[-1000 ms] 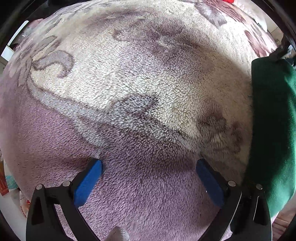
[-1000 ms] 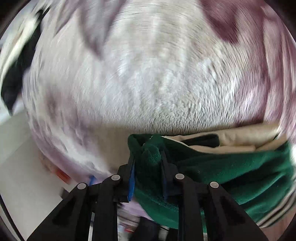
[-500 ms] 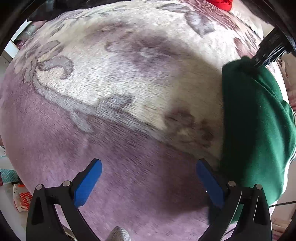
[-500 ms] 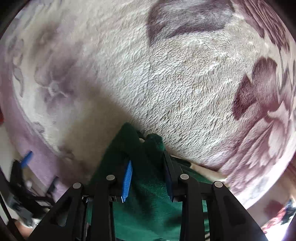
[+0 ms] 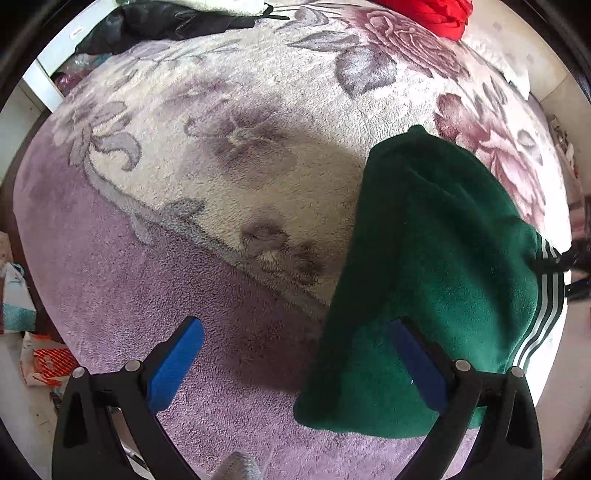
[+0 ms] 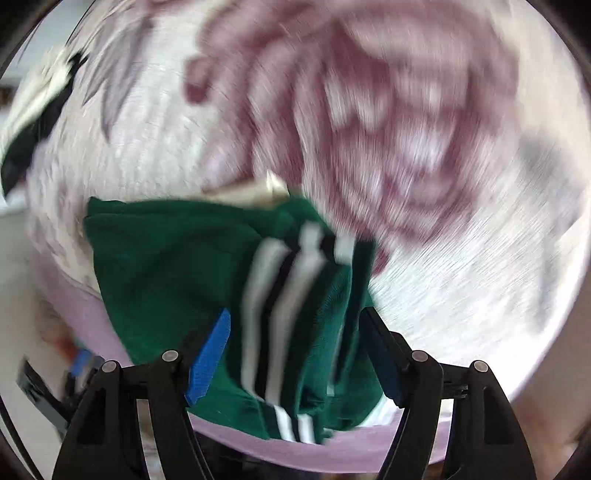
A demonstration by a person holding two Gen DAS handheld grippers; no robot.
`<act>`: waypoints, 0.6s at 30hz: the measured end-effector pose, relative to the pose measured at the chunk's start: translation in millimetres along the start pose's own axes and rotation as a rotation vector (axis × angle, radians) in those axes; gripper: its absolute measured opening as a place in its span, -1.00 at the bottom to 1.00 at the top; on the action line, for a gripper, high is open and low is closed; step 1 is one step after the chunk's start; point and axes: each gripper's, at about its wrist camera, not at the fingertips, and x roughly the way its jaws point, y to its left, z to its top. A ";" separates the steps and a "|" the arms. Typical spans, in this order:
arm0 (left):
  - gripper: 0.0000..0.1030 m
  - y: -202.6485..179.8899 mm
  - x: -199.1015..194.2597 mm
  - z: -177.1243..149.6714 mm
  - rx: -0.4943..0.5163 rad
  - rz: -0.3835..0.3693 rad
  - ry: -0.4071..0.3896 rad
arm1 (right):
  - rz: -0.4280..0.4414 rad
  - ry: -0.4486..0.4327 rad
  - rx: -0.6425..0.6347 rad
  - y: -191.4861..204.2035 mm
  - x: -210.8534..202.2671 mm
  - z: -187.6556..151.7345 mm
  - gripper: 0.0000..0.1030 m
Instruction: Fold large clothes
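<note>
A dark green fleece garment with white and black stripes lies folded on the floral plush blanket. My left gripper hangs open above the blanket, gripping nothing; its right finger overlaps the garment's left edge. The right wrist view is blurred by motion. There my right gripper points down over the same garment, and its jaws are opening. The striped part lies between the blue pads, which stand apart from it. A beige layer peeks out at the garment's far edge.
A red cloth and a black garment lie at the blanket's far side. White furniture stands at the upper left. Bags and clutter sit on the floor beyond the bed's left edge.
The right gripper's jaws, shut on a green fold before, have spread wide while it swung over the garment. The left gripper rose; the folded garment now fills more of its view.
</note>
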 end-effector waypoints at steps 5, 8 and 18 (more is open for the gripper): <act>1.00 -16.1 10.1 10.9 0.056 0.070 0.001 | 0.113 -0.176 0.011 -0.9 9.2 -27.3 -0.81; 1.00 -24.7 11.9 14.8 0.082 0.080 -0.006 | 0.128 -0.305 0.043 -12.0 -30.4 -33.7 -0.83; 1.00 -28.5 41.2 18.8 0.114 0.119 0.056 | 0.245 -0.164 0.063 -58.5 -13.8 -11.5 0.20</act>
